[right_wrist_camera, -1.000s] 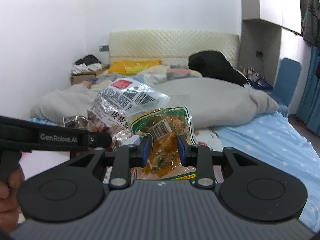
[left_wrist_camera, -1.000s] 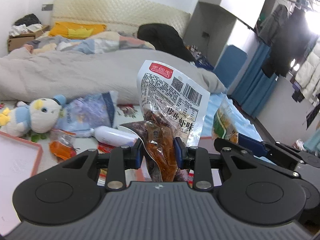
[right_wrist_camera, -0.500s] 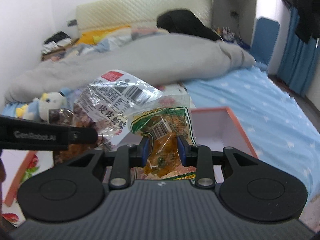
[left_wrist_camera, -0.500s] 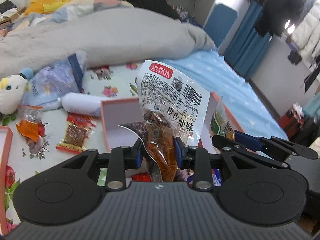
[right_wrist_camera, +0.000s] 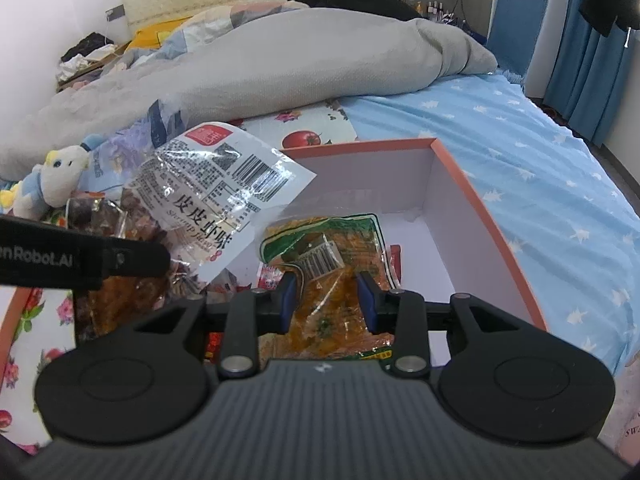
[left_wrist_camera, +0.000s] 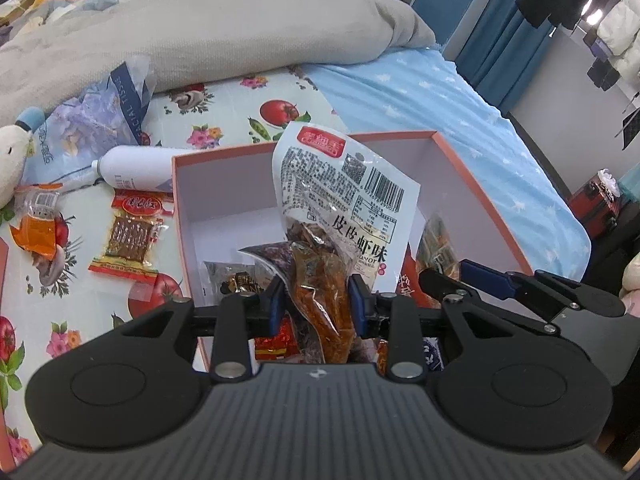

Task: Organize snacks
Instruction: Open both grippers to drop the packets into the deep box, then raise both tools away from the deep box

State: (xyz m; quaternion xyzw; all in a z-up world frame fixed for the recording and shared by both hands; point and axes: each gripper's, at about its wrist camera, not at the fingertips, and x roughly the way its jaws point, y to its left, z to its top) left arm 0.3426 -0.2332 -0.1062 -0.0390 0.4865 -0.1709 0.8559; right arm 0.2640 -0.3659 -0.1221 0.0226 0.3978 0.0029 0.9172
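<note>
My left claw [left_wrist_camera: 317, 304] pinches a shrimp-flavour snack packet [left_wrist_camera: 340, 216]; my right claw [right_wrist_camera: 327, 300] pinches an orange-and-green snack pouch [right_wrist_camera: 332, 252]. Both hang over the pink-rimmed box [right_wrist_camera: 472, 200] just ahead.

The right gripper [right_wrist_camera: 327, 300] pinched a clear packet of orange snack [right_wrist_camera: 332, 264] over the pink-rimmed box [right_wrist_camera: 480, 216]; the box sat on the bed by the blue sheet [right_wrist_camera: 540, 152]; the left gripper [right_wrist_camera: 80, 258] entered from the left edge, holding a shrimp-flavour packet [right_wrist_camera: 216, 200]; a plush toy [right_wrist_camera: 60, 178] lay beyond.
</note>
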